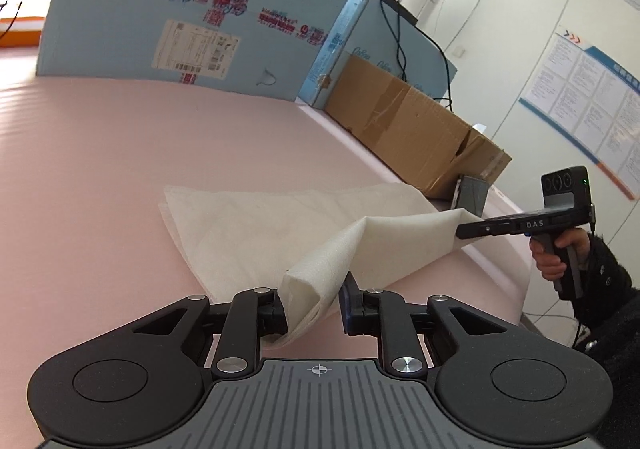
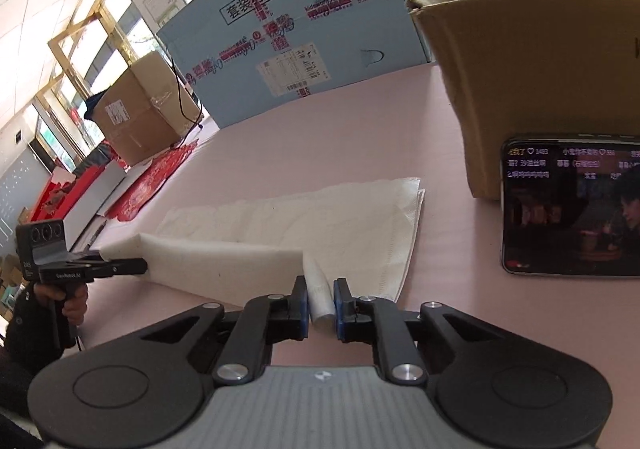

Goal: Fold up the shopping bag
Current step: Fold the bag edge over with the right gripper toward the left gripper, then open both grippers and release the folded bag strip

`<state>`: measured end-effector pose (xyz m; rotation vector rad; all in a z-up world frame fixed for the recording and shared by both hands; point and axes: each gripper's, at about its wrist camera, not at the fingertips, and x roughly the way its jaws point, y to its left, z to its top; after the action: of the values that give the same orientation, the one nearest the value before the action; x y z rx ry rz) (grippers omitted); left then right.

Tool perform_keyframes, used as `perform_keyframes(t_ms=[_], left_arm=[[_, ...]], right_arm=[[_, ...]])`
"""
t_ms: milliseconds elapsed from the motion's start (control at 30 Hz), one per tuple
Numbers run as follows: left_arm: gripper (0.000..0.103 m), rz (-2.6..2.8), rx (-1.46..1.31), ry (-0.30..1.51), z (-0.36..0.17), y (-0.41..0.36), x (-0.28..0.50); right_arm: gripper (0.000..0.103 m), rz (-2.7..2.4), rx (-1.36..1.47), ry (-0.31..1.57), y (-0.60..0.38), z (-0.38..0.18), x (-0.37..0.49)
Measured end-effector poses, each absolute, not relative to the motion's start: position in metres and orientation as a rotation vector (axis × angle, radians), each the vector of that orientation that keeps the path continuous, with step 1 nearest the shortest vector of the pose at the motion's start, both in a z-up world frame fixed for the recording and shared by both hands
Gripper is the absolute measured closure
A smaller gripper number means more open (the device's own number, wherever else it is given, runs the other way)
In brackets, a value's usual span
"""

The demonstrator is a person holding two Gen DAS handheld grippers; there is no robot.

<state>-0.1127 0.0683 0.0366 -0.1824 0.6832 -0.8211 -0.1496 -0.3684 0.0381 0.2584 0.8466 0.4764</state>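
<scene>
- White shopping bag (image 1: pixel 248 225) lies mostly flat on the pink bench (image 1: pixel 100 153), near its right edge. Its near side is lifted off the surface and strung between the two grippers.
- Left gripper (image 1: pixel 314 307): jaws stand apart w/ a loose roll of bag fabric between them. Fabric drapes against the left finger; right pad (image 1: pixel 349 295) shows a gap beside it (so not clamped, as far as the left wrist view shows).
- Right gripper (image 2: pixel 321 303): jaws nearly closed, pinching a narrow bunched bit of the bag between the blue pads.
- In the right wrist view the raised part forms a thick folded band running from the right gripper across to the left gripper's tip.
- Hand (image 1: pixel 550 259) in a dark sleeve holds the right gripper's handle, just off the bench's right edge.
- Brown cardboard box (image 1: pixel 412 133) stands along the right edge, past the bag; a phone (image 2: pixel 572 209) w/ lit screen leans against it.
- Big light-blue carton (image 1: pixel 188 9) stands at the far edge, well apart from the bag.
</scene>
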Motion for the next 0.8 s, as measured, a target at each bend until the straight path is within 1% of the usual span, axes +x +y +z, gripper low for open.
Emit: perform_keyframes(t_ms=[33, 100, 133, 167, 200, 233, 300, 433, 600, 667, 700, 733, 800], left_arm=[[0.058, -0.823, -0.187, 0.663, 0.038, 0.069, -0.114], [0.058, -0.833, -0.250, 0.636, 0.039, 0.074, -0.114], [0.062, -0.832, -0.273, 0.635, 0.039, 0.075, -0.114], [0.072, -0.813, -0.275, 0.647, 0.037, 0.073, -0.114], [0.090, -0.783, -0.254, 0.666, 0.035, 0.070, -0.113], [0.092, -0.758, -0.232, 0.684, 0.032, 0.068, -0.113], [0.092, -0.726, -0.222, 0.723, 0.024, 0.065, -0.110], [0.093, -0.703, -0.176, 0.726, 0.022, 0.061, -0.108], [0.093, -0.680, -0.021, 0.693, 0.027, 0.045, -0.114], [0.093, -0.682, -0.005, 0.690, 0.028, 0.045, -0.113], [0.093, -0.684, 0.000, 0.688, 0.028, 0.045, -0.112], [0.093, -0.686, 0.006, 0.685, 0.029, 0.045, -0.112], [0.093, -0.694, 0.025, 0.678, 0.031, 0.044, -0.111]], right_arm=[[0.091, 0.479, 0.263, 0.849, -0.368, 0.038, -0.148], [0.091, 0.484, 0.272, 0.855, -0.367, 0.038, -0.145], [0.091, 0.483, 0.278, 0.856, -0.369, 0.039, -0.146], [0.091, 0.478, 0.283, 0.859, -0.371, 0.041, -0.148], [0.088, 0.467, 0.289, 0.861, -0.373, 0.041, -0.147], [0.084, 0.456, 0.295, 0.863, -0.375, 0.041, -0.146], [0.083, 0.434, 0.329, 0.868, -0.380, 0.042, -0.143], [0.082, 0.314, 0.274, 0.869, -0.378, 0.042, -0.145], [0.083, 0.153, 0.101, 0.787, -0.366, 0.055, -0.167], [0.079, 0.113, 0.044, 0.717, -0.360, 0.067, -0.180], [0.071, 0.091, 0.001, 0.663, -0.354, 0.076, -0.188], [0.067, 0.077, -0.049, 0.595, -0.344, 0.086, -0.196], [0.063, 0.107, -0.103, 0.501, -0.324, 0.096, -0.202]])
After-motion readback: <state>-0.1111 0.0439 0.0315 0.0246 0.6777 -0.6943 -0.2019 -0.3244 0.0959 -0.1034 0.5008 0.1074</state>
